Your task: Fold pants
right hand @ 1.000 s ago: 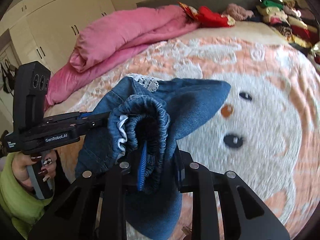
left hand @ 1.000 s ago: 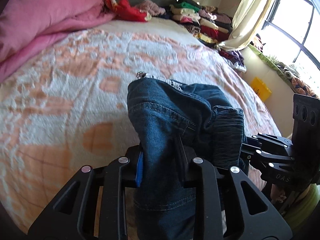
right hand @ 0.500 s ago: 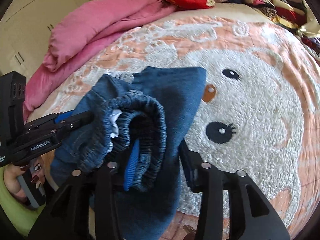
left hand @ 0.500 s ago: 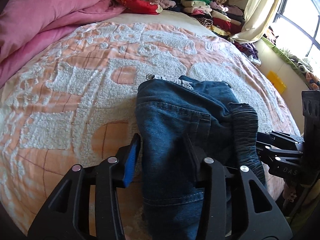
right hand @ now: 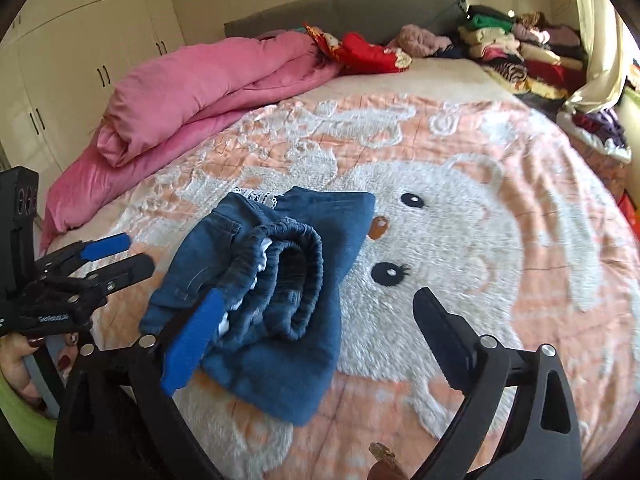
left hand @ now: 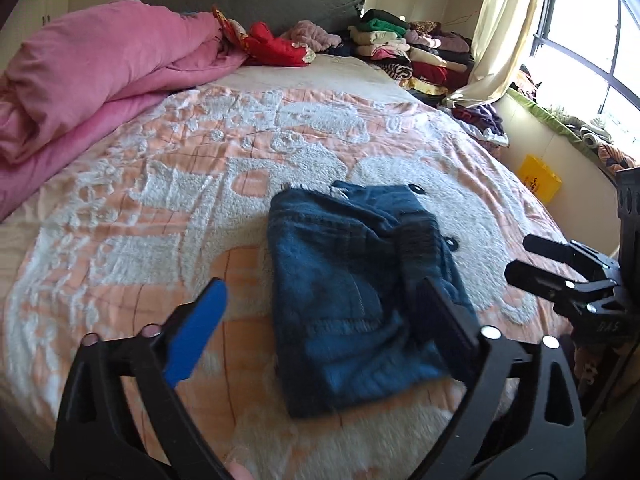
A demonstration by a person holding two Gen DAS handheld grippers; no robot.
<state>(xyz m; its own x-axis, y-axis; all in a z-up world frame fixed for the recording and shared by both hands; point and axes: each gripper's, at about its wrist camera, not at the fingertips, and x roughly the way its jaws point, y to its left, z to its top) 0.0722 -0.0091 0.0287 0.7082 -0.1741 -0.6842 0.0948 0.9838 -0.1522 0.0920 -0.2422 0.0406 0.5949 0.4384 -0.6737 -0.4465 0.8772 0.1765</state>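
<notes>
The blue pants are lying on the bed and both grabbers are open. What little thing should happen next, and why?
Probably pull both away and call it done. The left hand-held gripper and right hand-held gripper are both open, holding nothing, and the jeans lie as a folded bundle on the blanket. The elastic waistband bulges up a little, so patting it flat first might help.

Matt denim pants (right hand: 280, 296) lie on a fuzzy, tufted cloth bedspread (right hand: 460, 240).

Sunlit window (left hand: 592, 40), cream curtain (left hand: 504, 32), white wardrobes (right hand: 80, 48).
</notes>
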